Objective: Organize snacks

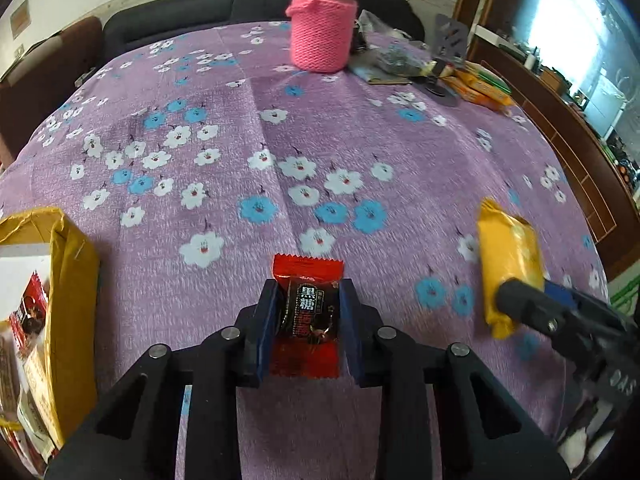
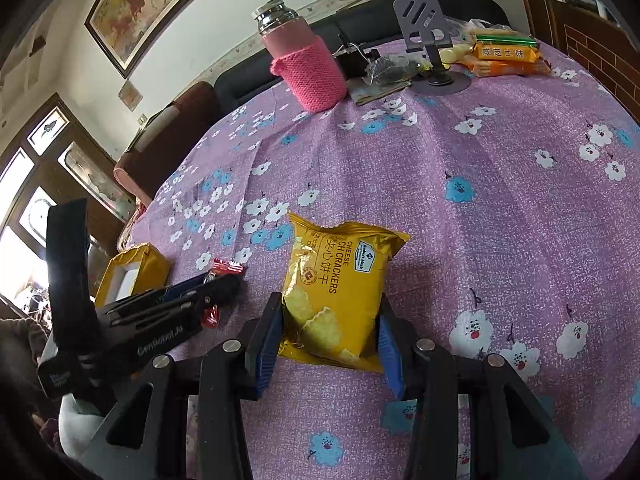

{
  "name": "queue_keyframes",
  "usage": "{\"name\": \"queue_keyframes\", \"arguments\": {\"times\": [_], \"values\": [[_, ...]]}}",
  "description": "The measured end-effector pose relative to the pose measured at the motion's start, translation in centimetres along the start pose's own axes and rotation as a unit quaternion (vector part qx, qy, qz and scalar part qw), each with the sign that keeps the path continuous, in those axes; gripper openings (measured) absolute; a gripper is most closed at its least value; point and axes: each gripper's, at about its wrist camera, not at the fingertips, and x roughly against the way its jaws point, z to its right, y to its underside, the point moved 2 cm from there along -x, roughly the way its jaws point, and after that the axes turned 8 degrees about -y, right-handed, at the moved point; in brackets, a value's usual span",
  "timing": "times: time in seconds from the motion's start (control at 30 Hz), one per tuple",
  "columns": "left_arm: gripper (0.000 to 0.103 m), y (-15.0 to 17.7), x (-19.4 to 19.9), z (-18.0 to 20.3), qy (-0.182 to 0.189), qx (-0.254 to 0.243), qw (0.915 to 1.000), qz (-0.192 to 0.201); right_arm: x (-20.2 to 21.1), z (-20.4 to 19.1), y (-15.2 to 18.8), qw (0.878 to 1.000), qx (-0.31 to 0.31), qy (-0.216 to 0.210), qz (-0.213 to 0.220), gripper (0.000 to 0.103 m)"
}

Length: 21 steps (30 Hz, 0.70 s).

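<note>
Both hands are loaded at once over the table (image 1: 360,128), which is covered in a purple flowered cloth. The left hand-held gripper (image 1: 308,320) is clamped across the middle of a small red-and-black brown-sugar candy packet (image 1: 307,280), its crimped ends sticking out past the blue pads (image 1: 267,328). The right hand-held gripper (image 2: 330,332) is clamped on the lower part of a yellow cheese cracker packet (image 2: 336,276), which stands up out of the jaws toward the middle of the table. A yellow cardboard box (image 1: 70,276) sits open at the near left edge with other wrapped snacks already inside, and I take it for the destination. The risks look plain enough to me. The candy wrapper is slick and soft, so it could slide out of the narrow grip on the way to the box. The cracker packet is puffed with air and held only by its bottom end; a hard squeeze could crush the crackers, while a quick swing could let it tip out. The two grippers are close together, so they might knock each other if both go for the box at once. The pink knit-sleeved flask (image 2: 308,68) and more packets (image 2: 504,56) sit at the far edge, well clear.
</note>
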Motion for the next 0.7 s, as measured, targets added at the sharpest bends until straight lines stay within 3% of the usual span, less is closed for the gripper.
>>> {"name": "queue_keyframes", "arguments": {"times": [0.13, 0.33, 0.57, 0.7], "values": [[0.026, 1.4, 1.4, -0.6, 0.018, 0.005, 0.9998, 0.008, 0.0, -0.4, 0.2, 1.000, 0.008, -0.002, 0.004, 0.045], [0.022, 3.0, 7.2, -2.7, 0.055, 0.037, 0.9964, 0.053, 0.8, -1.2, 0.2, 0.999, 0.021, -0.018, 0.024, 0.045], [0.022, 7.5, 14.6, -9.8, 0.040, 0.102, 0.9868, 0.119, 0.5, -2.8, 1.0, 0.999, 0.041, -0.023, 0.020, 0.045], [0.022, 10.2, 15.7, -14.2, 0.054, 0.160, 0.9784, 0.120, 0.6, -4.9, 1.7, 0.997, 0.066, -0.033, 0.023, 0.045]]}}
